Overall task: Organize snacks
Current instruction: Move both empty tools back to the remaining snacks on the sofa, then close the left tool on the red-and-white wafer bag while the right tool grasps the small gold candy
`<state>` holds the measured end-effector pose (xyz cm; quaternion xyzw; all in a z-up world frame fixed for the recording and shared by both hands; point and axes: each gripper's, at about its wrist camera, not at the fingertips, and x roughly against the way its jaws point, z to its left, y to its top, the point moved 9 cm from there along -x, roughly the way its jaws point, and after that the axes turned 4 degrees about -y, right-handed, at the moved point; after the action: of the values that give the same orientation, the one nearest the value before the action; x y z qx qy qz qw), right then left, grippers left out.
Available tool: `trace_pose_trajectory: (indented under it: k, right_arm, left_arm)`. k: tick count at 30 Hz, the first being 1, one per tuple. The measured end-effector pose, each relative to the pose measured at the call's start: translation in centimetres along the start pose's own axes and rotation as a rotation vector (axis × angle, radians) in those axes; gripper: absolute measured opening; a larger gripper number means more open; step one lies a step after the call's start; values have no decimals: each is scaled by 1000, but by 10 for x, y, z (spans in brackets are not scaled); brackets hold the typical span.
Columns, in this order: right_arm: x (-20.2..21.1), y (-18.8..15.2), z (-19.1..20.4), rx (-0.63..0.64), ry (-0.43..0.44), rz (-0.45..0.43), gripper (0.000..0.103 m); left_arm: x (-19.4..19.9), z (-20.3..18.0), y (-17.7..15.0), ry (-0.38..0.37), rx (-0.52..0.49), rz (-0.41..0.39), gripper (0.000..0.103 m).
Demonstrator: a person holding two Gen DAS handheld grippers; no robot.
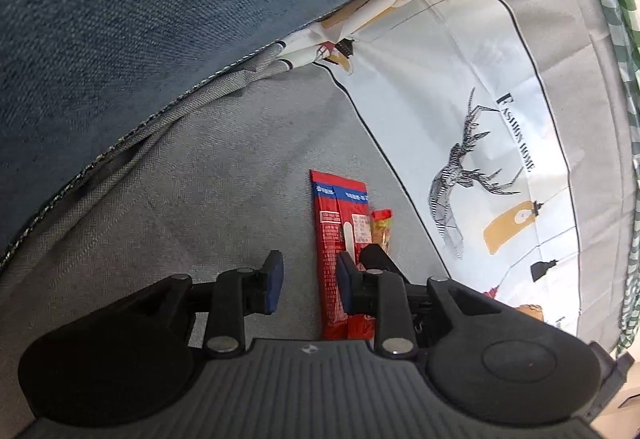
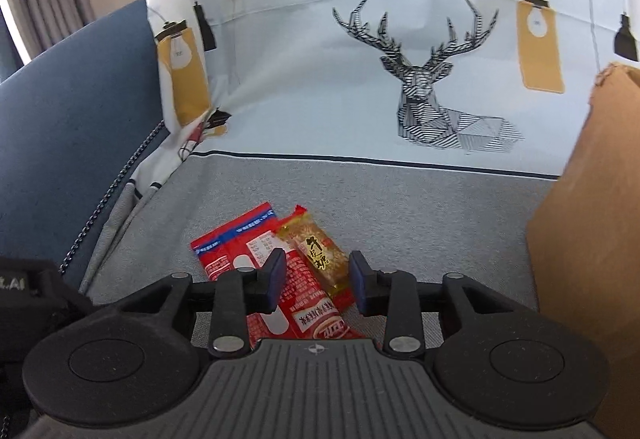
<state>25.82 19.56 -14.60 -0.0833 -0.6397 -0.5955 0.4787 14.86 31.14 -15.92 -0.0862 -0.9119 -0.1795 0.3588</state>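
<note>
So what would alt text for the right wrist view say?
The right gripper, jaws open, hovers over a golden candy packet beside red snack packets on a grey cloth. A deer-print cloth hangs behind; a cardboard box stands right.

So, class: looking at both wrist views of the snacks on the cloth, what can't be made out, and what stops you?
- Red packets, right wrist view: near ends hidden under the right gripper.
- Gold candy bar, left wrist view: lower part hidden behind a black finger tip.
- Cardboard box, right wrist view: cut off by the right edge; contents unseen.
- Small print on the packets: too small to read.
</note>
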Motion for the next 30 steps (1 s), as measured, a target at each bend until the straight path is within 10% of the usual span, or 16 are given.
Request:
trace_pose_trajectory:
  k: [9, 17, 26, 30]
  right_arm:
    - [10, -18, 16, -15, 165, 87, 5]
    - [39, -15, -8, -35, 40, 47, 0]
    - [41, 9, -41, -154, -29, -23, 27]
    - [39, 20, -43, -135, -44, -52, 40]
  left_arm:
    - [4, 1, 6, 9, 5, -18, 31]
    - [2, -6, 1, 39, -50, -11, 42]
    - [-27, -38, -29, 225, -426, 37, 73]
    - [-32, -42, -38, 343, -598, 27, 60]
